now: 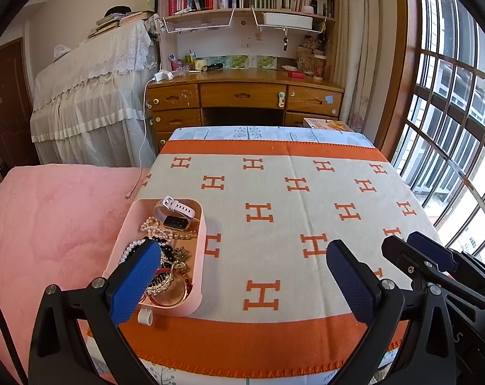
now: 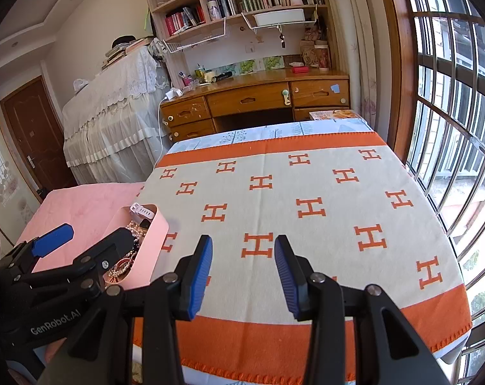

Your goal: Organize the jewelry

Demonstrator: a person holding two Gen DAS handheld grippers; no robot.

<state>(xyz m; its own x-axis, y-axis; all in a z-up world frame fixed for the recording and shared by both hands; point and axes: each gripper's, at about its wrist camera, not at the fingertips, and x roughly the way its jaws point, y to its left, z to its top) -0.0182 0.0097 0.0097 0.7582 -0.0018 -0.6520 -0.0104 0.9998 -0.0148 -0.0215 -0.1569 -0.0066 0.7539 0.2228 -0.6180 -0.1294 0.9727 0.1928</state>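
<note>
A pink tray (image 1: 201, 240) sits on the left side of the H-pattern blanket (image 1: 274, 224). It holds a white-strap watch (image 1: 175, 213), pearl strands (image 1: 154, 229), dark beads, a rhinestone piece (image 1: 160, 284) and a gold bangle. My left gripper (image 1: 242, 276) is open and empty above the blanket's near edge; its left finger overlaps the tray's near part. My right gripper (image 2: 244, 276) is open and empty, to the right of the tray (image 2: 155, 243). The right gripper also shows in the left wrist view (image 1: 431, 253), and the left gripper in the right wrist view (image 2: 88, 237).
A pink plush cover (image 1: 56, 218) lies left of the blanket. A wooden desk (image 1: 242, 93) with shelves stands beyond, a lace-covered piece (image 1: 91, 96) to its left. A barred window (image 1: 454, 128) runs along the right. A white cable (image 1: 142, 147) hangs by the desk.
</note>
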